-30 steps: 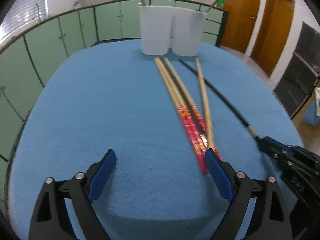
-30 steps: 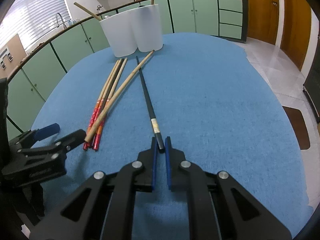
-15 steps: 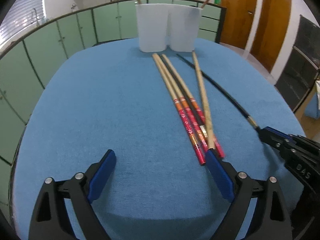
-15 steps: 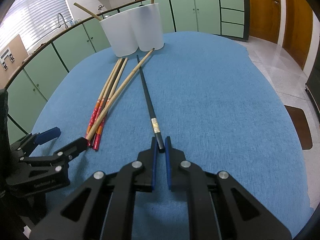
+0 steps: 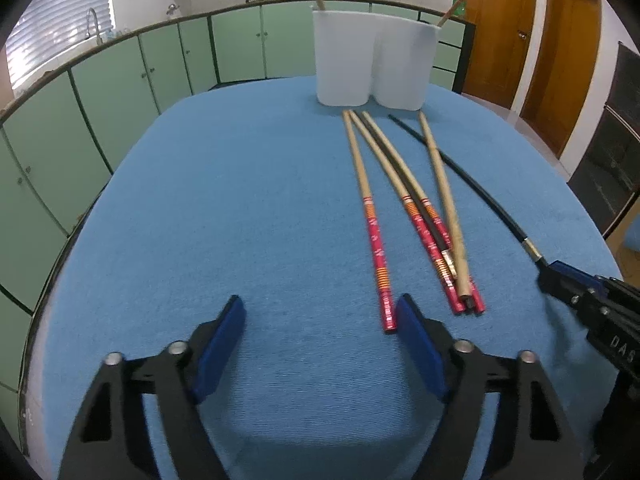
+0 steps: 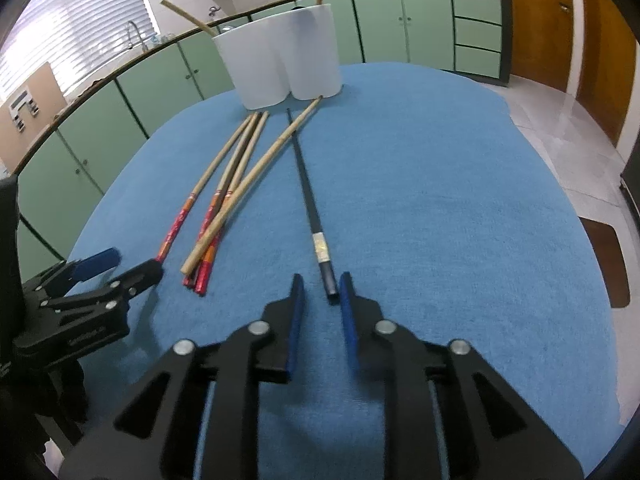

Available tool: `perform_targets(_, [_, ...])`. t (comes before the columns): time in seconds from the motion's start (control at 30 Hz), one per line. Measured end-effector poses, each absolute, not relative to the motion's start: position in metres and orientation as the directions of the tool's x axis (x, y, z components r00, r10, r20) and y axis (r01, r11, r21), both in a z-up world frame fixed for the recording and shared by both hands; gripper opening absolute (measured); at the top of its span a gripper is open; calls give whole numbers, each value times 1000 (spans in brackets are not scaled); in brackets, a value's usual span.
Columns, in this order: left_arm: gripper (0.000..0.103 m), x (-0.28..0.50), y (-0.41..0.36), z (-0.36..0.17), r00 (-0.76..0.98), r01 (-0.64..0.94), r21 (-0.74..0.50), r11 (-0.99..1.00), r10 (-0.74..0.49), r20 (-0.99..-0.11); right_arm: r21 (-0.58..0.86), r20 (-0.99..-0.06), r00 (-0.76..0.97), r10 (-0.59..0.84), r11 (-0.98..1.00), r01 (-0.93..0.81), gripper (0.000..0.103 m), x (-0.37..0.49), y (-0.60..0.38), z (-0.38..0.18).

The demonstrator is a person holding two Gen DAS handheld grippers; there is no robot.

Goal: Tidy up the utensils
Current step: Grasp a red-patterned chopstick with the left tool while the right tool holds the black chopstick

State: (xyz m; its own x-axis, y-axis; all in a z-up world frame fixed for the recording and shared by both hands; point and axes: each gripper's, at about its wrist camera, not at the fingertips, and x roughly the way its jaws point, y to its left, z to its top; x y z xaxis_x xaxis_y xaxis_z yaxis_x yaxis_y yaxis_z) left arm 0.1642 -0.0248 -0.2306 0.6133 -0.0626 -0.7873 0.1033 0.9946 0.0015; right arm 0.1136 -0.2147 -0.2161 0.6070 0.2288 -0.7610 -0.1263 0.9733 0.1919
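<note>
Since the earlier frames we see one red-handled bamboo chopstick [image 5: 372, 216] lying apart on the left of the bundle it was packed against, and the right tool [image 6: 319, 294] no longer pinches the black chopstick with a silver band [image 6: 314, 216].

We work on a round tabletop under a blue cloth [image 5: 240, 216]. At its far edge stands a white plastic two-lobed utensil holder [image 5: 374, 64], with one plain bamboo stick leaning out of its left lobe and one red-tipped stick out of its right.

Our left tool [image 5: 320, 320] hovers low over the near edge of the tabletop, its jaws fairly wide and closing, with only cloth between them; its right pad sits just beside the handle end of the separated chopstick, and we cannot tell whether they touch. Our right tool sits at the near right edge, jaws narrow and opening, the black chopstick's handle end between the blue pads and lying on the cloth, close against the right pad.

Between the two tools lies the bundle of chopsticks [image 5: 428, 216]: two more red-handled ones, a dark one among them and a plain bamboo stick [image 5: 444, 196] across them, tips pointing to the holder. The black chopstick runs from the holder's foot to the right tool.
</note>
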Motion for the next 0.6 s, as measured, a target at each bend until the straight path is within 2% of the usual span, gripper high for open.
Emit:
perform_targets(0.1, [53, 163, -30, -230, 621, 121, 4, 993, -72, -780, 186, -763, 605, 229, 973, -133, 20, 114, -212, -216])
perform_targets(0.13, [41, 162, -30, -229, 622, 125, -1, 992, -80, -779, 184, -763, 605, 227, 974, -132, 16, 114, -212, -216])
perform_targets(0.17, [30, 161, -31, -229, 623, 129, -10, 992, -89, -777, 186, -764, 603, 228, 974, -132, 8, 115, -213, -216])
perform_targets(0.27, [11, 162, -34, -228, 622, 140, -23, 990, -106, -776, 198, -762, 602, 238, 971, -133, 7, 115, -214, -216])
perform_targets(0.33, [6, 163, -34, -228, 619, 147, -36, 988, -120, -776, 193, -761, 604, 236, 972, -136, 7, 114, -213, -215])
perform_targets(0.6, [6, 155, -28, -202, 662, 160, -34, 986, -133, -738, 161, -726, 646, 235, 972, -172, 6, 108, -206, -190])
